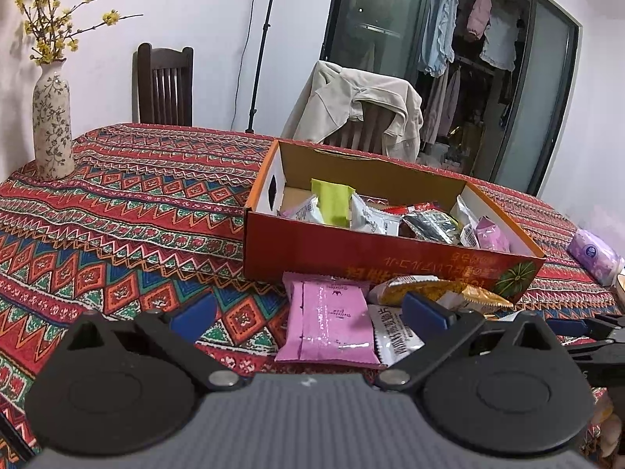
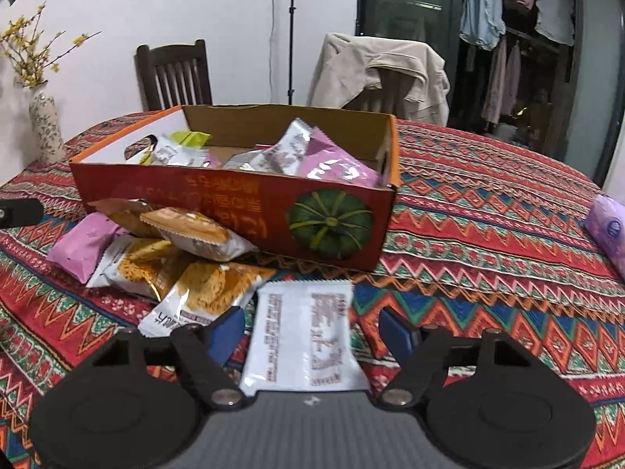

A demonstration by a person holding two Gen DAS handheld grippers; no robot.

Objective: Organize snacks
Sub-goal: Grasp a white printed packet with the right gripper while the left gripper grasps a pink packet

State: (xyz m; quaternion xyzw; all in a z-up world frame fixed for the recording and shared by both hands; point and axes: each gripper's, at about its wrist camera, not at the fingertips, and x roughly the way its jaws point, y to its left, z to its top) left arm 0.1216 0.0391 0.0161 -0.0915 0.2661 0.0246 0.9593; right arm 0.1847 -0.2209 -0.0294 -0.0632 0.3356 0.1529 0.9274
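Note:
An open red-orange cardboard box (image 1: pixel 390 260) (image 2: pixel 234 203) with a pumpkin picture stands on the patterned tablecloth and holds several snack packets. Loose packets lie in front of it. My left gripper (image 1: pixel 308 310) is open, and a pink packet (image 1: pixel 328 320) (image 2: pixel 80 248) lies flat between its blue pads without touching them. My right gripper (image 2: pixel 312 332) is open around a white packet (image 2: pixel 302 336), with a gap on each side of it. Orange cracker packets (image 2: pixel 195 234) (image 1: pixel 429 289) are piled to its left. The right gripper's fingers (image 1: pixel 586 328) show at the left wrist view's right edge.
A flowered vase (image 1: pixel 52 125) (image 2: pixel 47 129) with yellow blossoms stands at the table's far left. A purple tissue pack (image 1: pixel 593 252) (image 2: pixel 609 230) lies at the right. Behind the table are a dark wooden chair (image 1: pixel 166 86), a chair draped with a beige coat (image 1: pixel 359 109) and a light-stand pole (image 1: pixel 261 51).

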